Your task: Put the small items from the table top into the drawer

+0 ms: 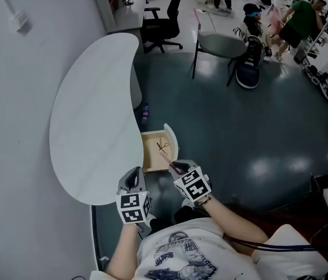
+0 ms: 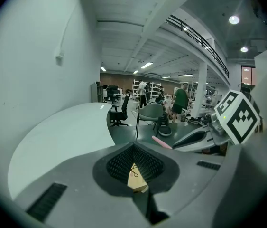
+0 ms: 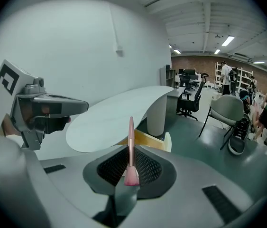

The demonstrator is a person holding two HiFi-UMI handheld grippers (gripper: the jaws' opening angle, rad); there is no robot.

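- We're gripping a pink brush [image 3: 131,146] in the right hand-held gripper [image 3: 131,158], right at the open drawer [image 1: 150,157].
- The left hand-held gripper [image 2: 134,148] is sitting closed and empty.
- One small item [image 1: 162,147] is already lying inside the drawer.
- The white bench [image 1: 94,115] is looking bare, so we're judging this the last drop.
- Beyond it we're seeing a dark glossy floor [image 1: 251,139], a chair [image 1: 219,44] and people [image 1: 297,22].
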